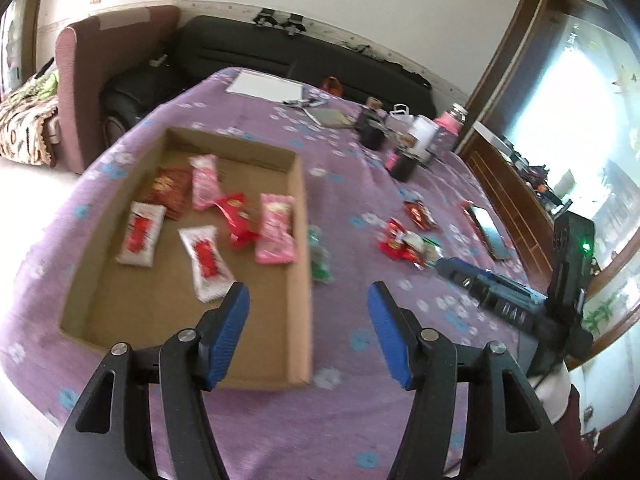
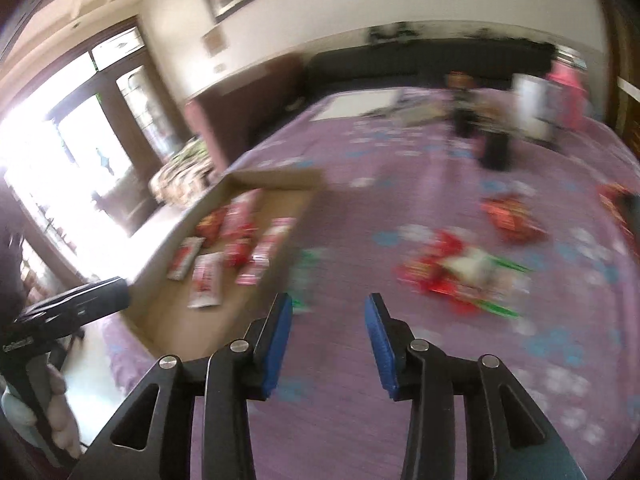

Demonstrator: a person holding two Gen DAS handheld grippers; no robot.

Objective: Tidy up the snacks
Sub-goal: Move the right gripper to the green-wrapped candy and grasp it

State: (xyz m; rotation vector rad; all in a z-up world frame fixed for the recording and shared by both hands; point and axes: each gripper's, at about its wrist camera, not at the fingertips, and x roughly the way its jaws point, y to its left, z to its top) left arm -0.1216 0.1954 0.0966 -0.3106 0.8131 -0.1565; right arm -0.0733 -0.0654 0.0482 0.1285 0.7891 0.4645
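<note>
Overhead, the left gripper (image 1: 308, 300) and right gripper (image 2: 327, 308) both hang spread and empty above the purple tablecloth (image 1: 360, 420); six snacks lie in the cardboard tray (image 1: 298, 280), others scattered (image 1: 408, 244) beyond its right edge.

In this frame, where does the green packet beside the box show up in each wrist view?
Left wrist: green packet lies on the cloth just right of the box's right wall, centre of picture.
Right wrist: green packet, blurred, sits just above the left fingertip, right of the box.
Shared landmark: the cardboard box holding red and pink snacks.
</note>
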